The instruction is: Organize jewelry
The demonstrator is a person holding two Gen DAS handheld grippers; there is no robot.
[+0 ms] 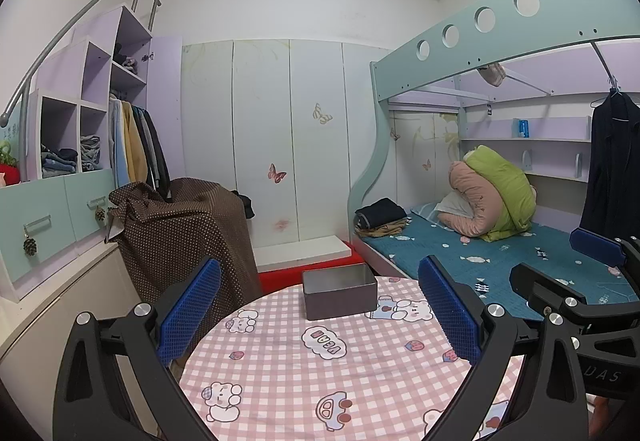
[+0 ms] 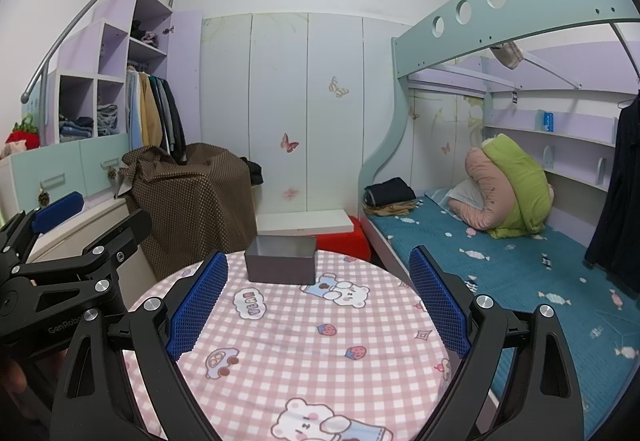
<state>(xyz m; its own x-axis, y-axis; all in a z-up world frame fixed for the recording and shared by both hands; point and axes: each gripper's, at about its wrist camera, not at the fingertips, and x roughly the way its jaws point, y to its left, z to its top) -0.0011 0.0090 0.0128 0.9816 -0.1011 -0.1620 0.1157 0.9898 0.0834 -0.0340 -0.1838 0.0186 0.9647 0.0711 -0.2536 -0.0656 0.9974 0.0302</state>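
Observation:
A dark grey open box (image 1: 339, 293) stands at the far edge of a round table with a pink checked cloth (image 1: 304, 373). In the right wrist view the same box (image 2: 281, 260) sits left of centre on the pink checked cloth (image 2: 304, 345). No jewelry shows in either view. My left gripper (image 1: 318, 311) hangs open above the near part of the table, nothing between its blue pads. My right gripper (image 2: 318, 303) is open too and holds nothing. Each gripper appears at the edge of the other's view: the right gripper (image 1: 576, 281) and the left gripper (image 2: 68, 241).
A bunk bed with a teal sheet (image 1: 500, 257) runs along the right, with folded clothes (image 1: 380, 219) and bundled bedding (image 1: 492, 197) on it. A brown dotted cover (image 1: 184, 237) drapes something left of the table. White wardrobe doors (image 1: 280, 137) fill the back wall.

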